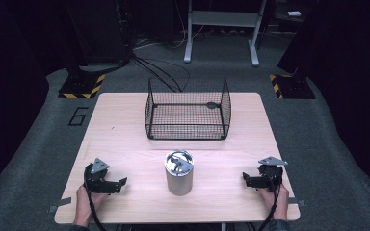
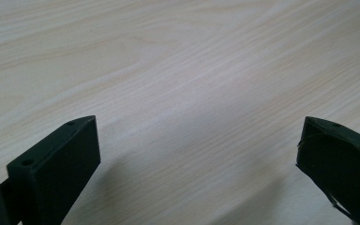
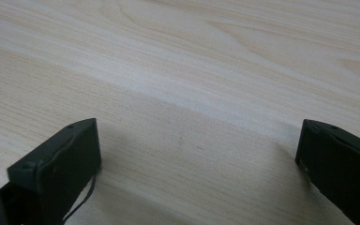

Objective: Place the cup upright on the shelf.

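High view: metal can (image 1: 178,173) upright at bench (image 1: 125,125) centre, between left claw (image 1: 117,184) and right claw (image 1: 248,179), well apart from both; wire basket (image 1: 188,109) beyond it, empty.

Left gripper view: jaws spread over bare wood, nothing between.

Right gripper view: jaws likewise spread, pinching nothing, over wood grain.

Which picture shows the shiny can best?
The high view. There the metal can stands upright in the middle of the wooden table, in front of the black wire basket, whole and unblocked. The left gripper view and right gripper view look down at bare wood between open black fingers, pointing away from the can.
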A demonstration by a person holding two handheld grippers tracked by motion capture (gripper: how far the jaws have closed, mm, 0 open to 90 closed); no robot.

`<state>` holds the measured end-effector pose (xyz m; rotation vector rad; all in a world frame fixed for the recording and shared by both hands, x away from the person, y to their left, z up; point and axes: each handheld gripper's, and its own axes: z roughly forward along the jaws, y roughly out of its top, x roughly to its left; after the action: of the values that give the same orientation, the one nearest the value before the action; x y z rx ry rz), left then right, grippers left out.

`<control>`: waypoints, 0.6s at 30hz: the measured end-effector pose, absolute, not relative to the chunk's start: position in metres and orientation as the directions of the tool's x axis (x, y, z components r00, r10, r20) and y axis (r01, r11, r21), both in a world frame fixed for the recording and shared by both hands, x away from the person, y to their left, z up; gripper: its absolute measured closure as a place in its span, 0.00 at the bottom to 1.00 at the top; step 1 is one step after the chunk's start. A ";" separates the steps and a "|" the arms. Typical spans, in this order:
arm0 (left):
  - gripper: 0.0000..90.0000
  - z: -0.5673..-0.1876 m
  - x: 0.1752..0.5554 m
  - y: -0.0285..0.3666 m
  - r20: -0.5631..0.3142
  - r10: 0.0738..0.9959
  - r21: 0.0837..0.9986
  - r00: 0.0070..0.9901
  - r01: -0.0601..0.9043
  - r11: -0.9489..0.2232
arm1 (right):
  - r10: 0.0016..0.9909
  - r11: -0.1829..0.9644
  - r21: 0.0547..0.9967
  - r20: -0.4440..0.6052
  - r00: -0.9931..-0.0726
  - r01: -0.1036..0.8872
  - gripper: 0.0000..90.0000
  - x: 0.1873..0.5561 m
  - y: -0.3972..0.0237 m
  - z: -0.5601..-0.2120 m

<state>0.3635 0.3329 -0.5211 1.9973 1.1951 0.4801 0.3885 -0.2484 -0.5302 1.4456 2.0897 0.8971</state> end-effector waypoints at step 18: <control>0.00 -0.496 0.350 0.299 -0.055 0.788 0.804 0.613 0.495 -0.328 | 0.935 0.242 0.723 0.004 -0.354 0.648 0.00 0.389 -0.248 -0.530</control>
<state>0.3502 0.2988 -0.4955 1.9980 1.0126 0.4424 0.3886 -0.2483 -0.5303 1.4462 2.0890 0.8964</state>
